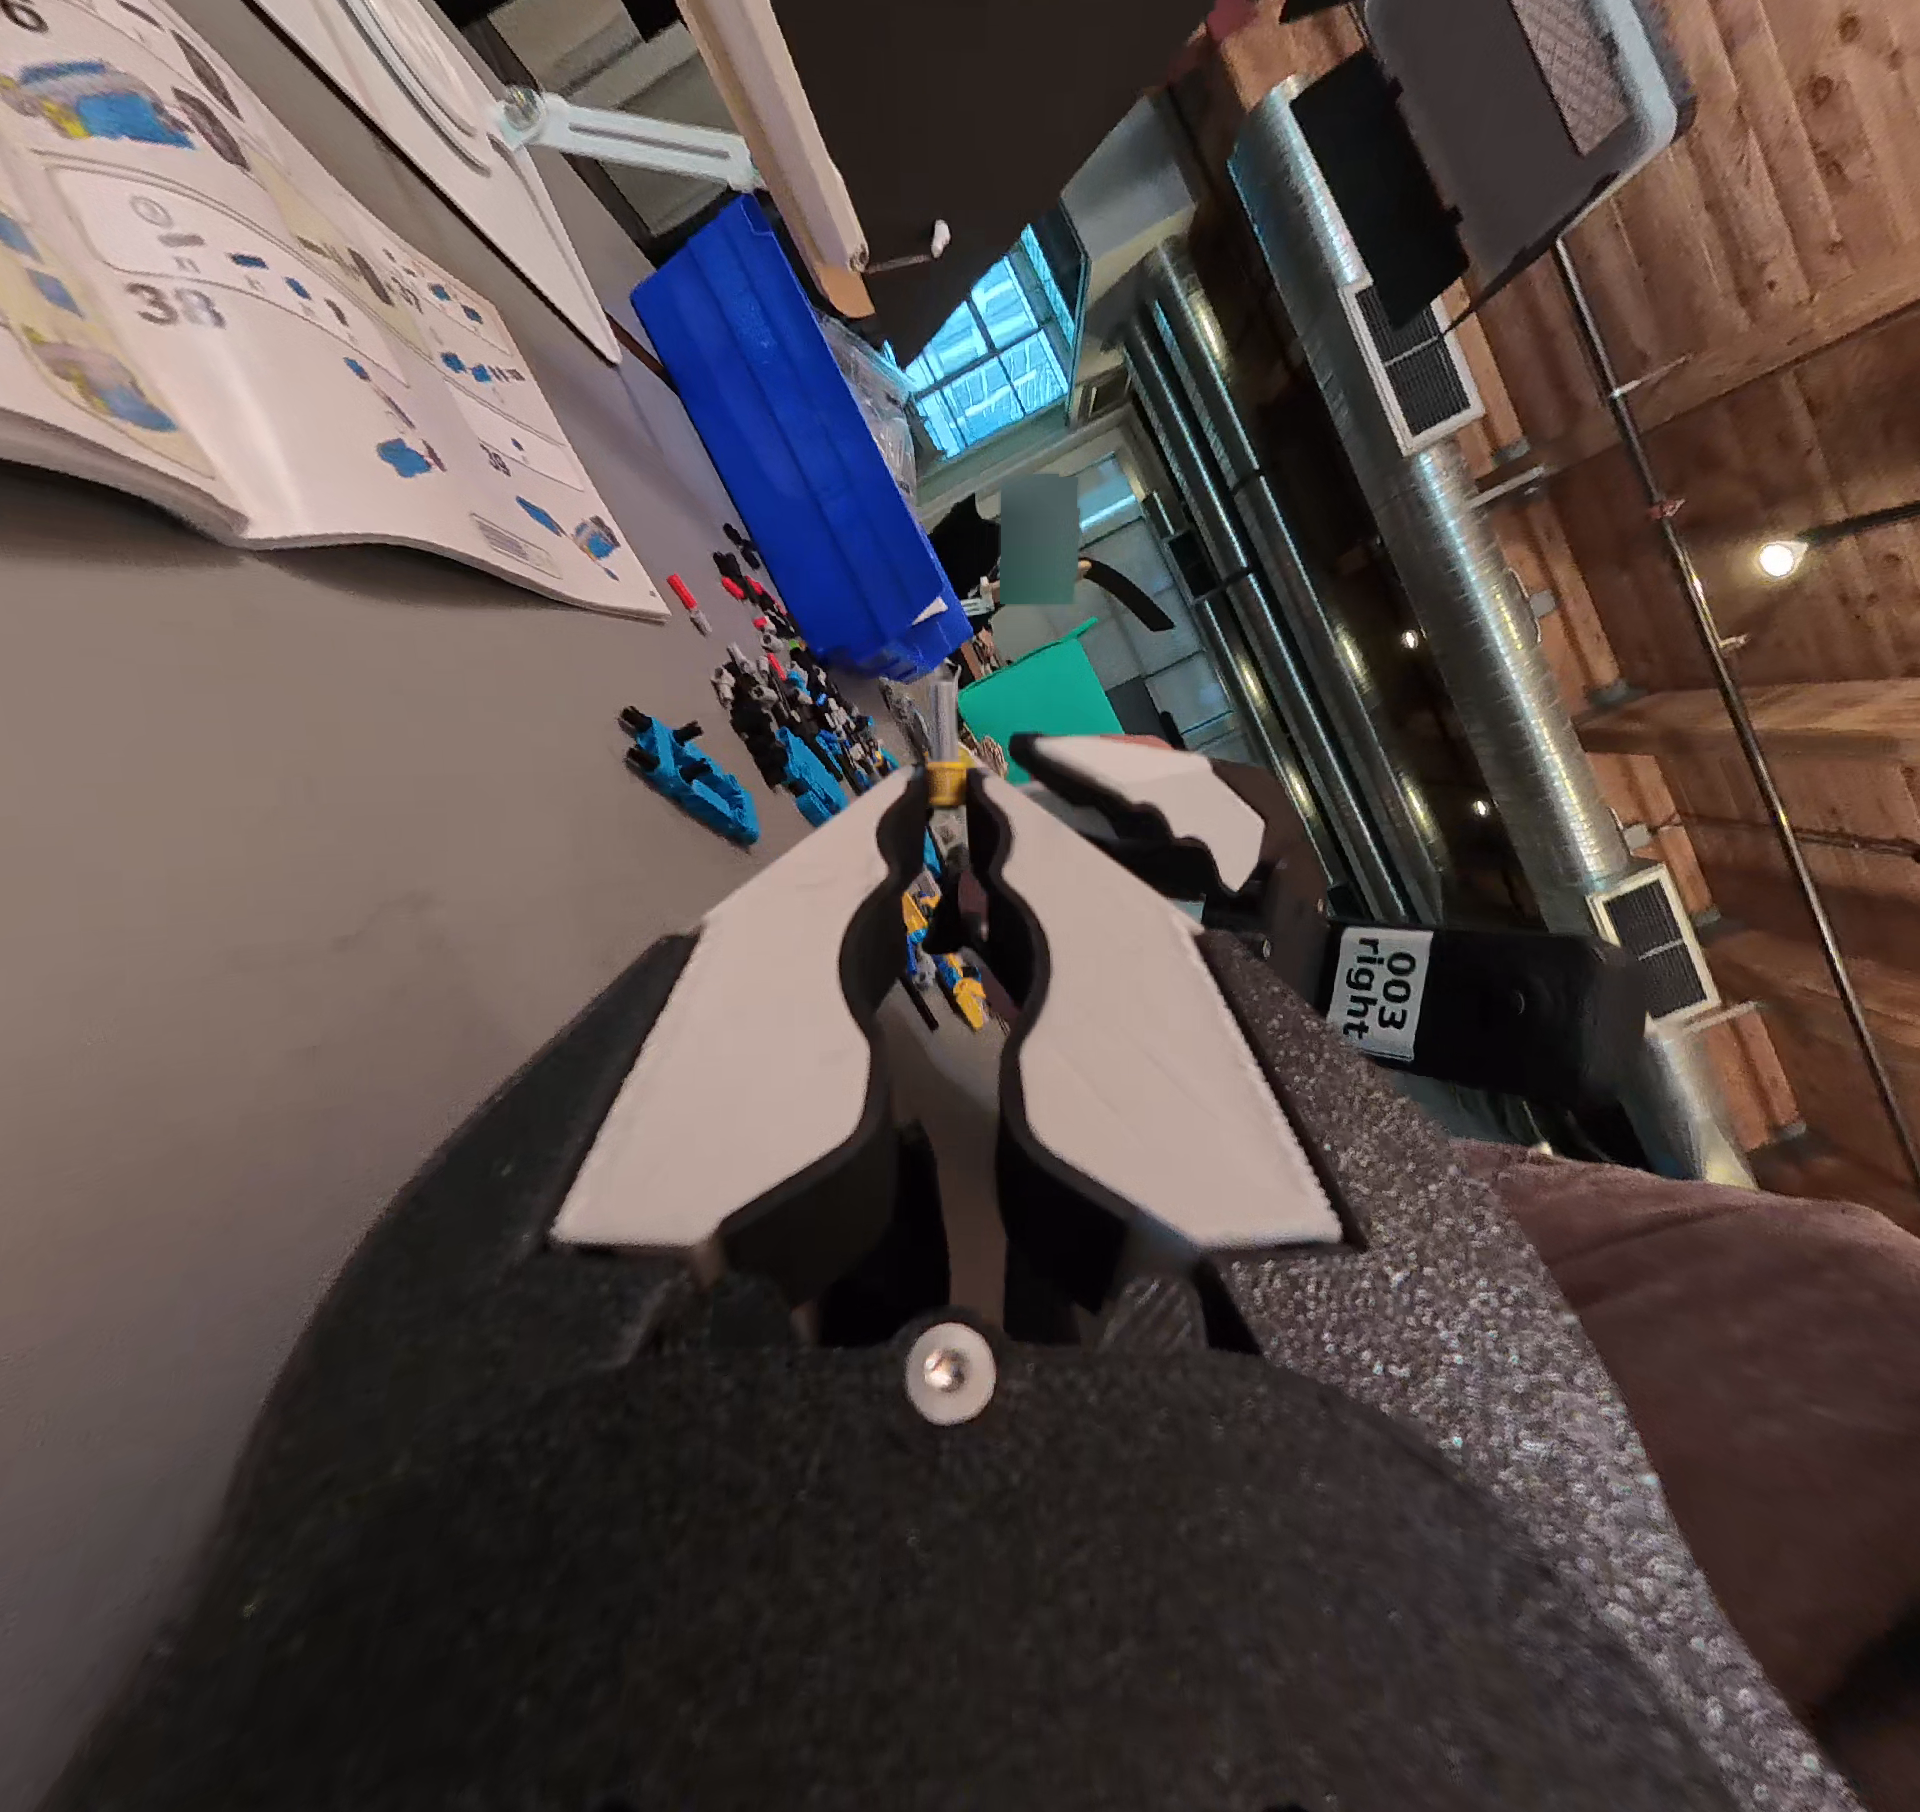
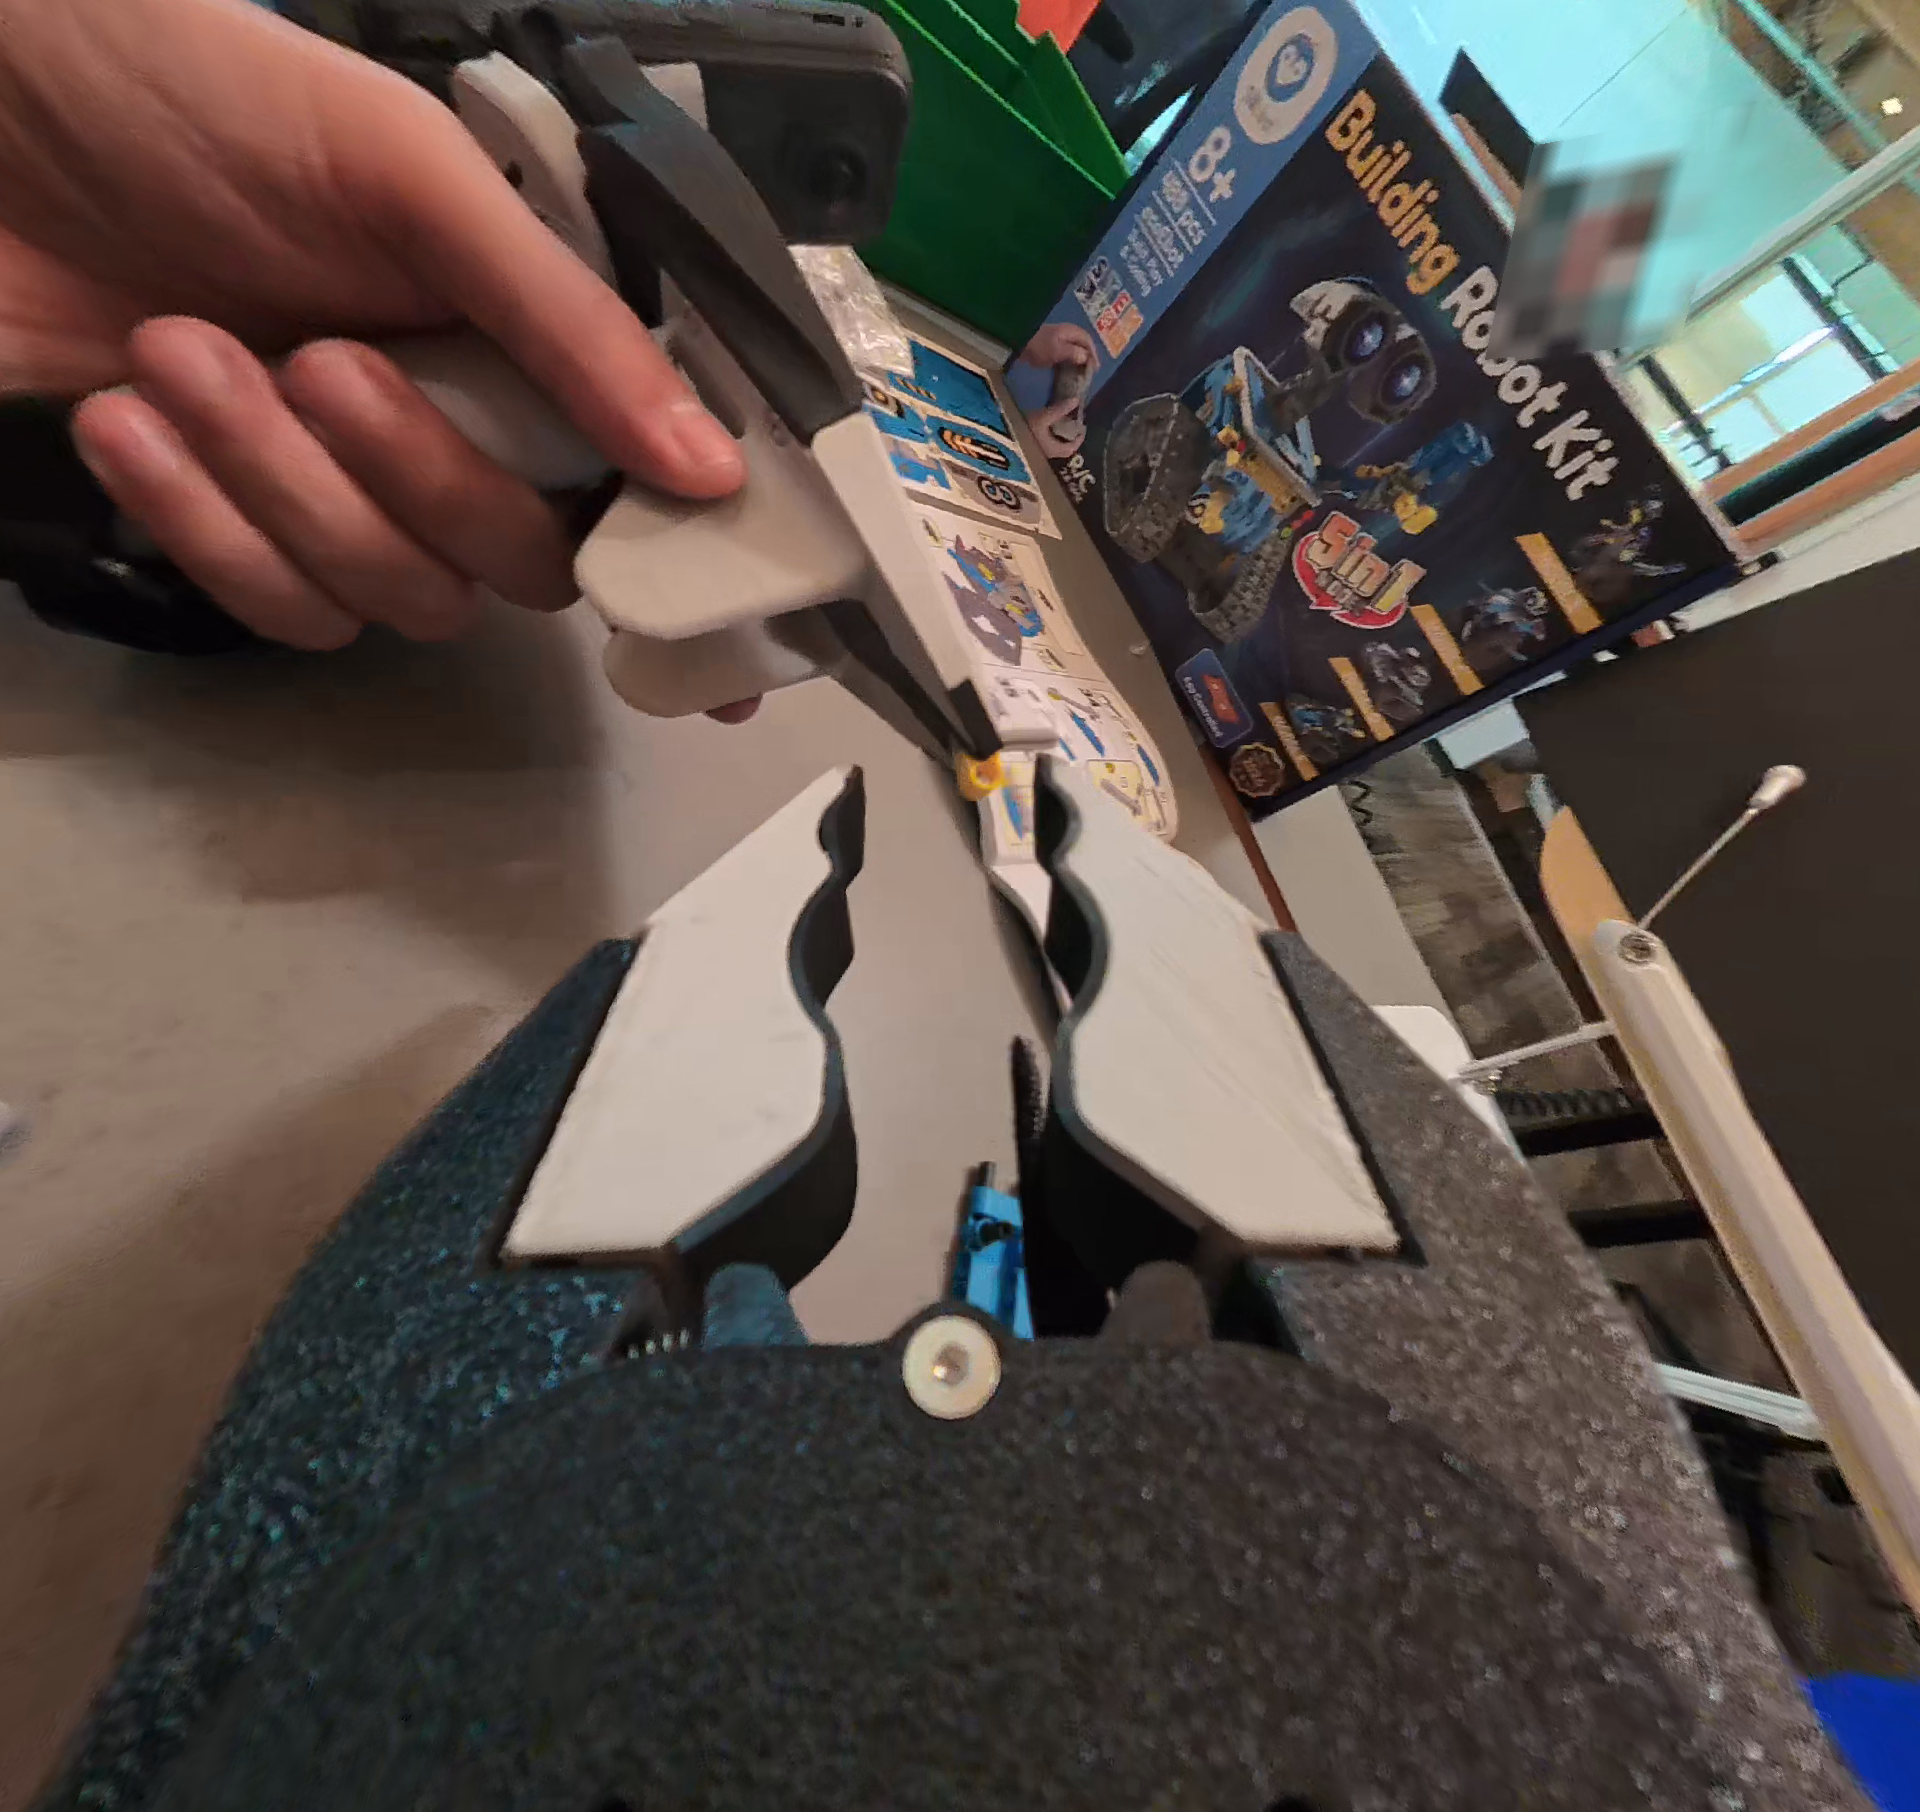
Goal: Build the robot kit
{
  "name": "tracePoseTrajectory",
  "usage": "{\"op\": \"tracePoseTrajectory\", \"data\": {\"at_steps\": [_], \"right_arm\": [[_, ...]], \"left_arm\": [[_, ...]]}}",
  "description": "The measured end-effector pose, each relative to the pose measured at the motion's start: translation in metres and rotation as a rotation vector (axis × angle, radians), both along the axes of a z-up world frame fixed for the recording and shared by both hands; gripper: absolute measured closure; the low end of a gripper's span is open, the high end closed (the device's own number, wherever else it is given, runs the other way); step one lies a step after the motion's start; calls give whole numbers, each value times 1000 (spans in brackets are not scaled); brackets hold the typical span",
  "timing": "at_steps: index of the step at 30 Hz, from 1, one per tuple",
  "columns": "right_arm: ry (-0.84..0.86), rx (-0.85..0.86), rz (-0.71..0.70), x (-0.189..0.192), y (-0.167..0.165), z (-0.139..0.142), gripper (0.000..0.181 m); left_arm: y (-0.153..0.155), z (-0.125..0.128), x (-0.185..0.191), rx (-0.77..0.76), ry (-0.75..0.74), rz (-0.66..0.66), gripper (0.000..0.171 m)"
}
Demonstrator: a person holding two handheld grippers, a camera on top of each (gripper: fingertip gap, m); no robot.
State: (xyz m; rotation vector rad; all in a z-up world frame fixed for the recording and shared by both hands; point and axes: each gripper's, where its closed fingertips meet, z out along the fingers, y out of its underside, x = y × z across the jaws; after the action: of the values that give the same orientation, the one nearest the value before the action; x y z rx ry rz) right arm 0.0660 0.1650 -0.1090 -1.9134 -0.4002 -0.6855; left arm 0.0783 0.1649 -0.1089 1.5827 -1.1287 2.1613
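My left gripper (image 1: pixel 948 788) is shut on a small yellow piece (image 1: pixel 943 783), pinched at the fingertips, with a grey axle (image 1: pixel 940 713) sticking out beyond it. In the right wrist view a hand (image 2: pixel 312 328) holds this left gripper (image 2: pixel 966 728), and the yellow piece (image 2: pixel 980 773) hangs at its tip. My right gripper (image 2: pixel 951 777) is open and empty, its fingertips on either side of the yellow piece without touching it. One of its fingers (image 1: pixel 1132 786) shows just right of the left gripper's tip. Both are above a grey table (image 1: pixel 260 931).
An open instruction booklet (image 1: pixel 260 360) lies at the left. A pile of small loose pieces (image 1: pixel 790 713) and a blue sub-assembly (image 1: pixel 691 786) lie near a blue bin (image 1: pixel 790 432). A kit box (image 2: pixel 1351 412), green bins (image 2: pixel 956 131) and printed sheets (image 2: pixel 997 567) stand beyond. Left and right tips are no more than a few centimetres apart.
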Motion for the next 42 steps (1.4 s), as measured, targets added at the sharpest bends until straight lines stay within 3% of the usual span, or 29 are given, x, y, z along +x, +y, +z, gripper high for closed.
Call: {"op": "tracePoseTrajectory", "data": {"at_steps": [7,11,17,20,23,25,27,31,38,42], "right_arm": [[-10,-15,-25,8,-3,-1,172],[135,10,-4,10,-6,0,174],[712,122,116,13,-13,16,174],[1102,113,293,0,-21,25,174],[1282,157,367,4,-27,32,174],[1261,180,346,12,-27,28,174],[1237,150,316,13,-25,20,174],[1149,91,280,9,-21,7,174],[1080,62,242,10,-19,-4,174],[1083,69,243,12,-19,-3,174]], "left_arm": [[-14,5,-5,77,-48,-44,165],[-17,14,-7,38,-76,-77,153],[-10,24,-14,81,-158,-104,145],[-1,11,-18,313,-144,-74,142],[-9,-12,-46,632,-12,-199,142],[-3,-37,-68,901,135,-236,142],[-16,-43,-96,1012,194,-336,141],[-46,-57,-134,1105,276,-478,139],[-65,-87,-155,1197,357,-577,141],[-60,-96,-152,1286,321,-570,164]]}}
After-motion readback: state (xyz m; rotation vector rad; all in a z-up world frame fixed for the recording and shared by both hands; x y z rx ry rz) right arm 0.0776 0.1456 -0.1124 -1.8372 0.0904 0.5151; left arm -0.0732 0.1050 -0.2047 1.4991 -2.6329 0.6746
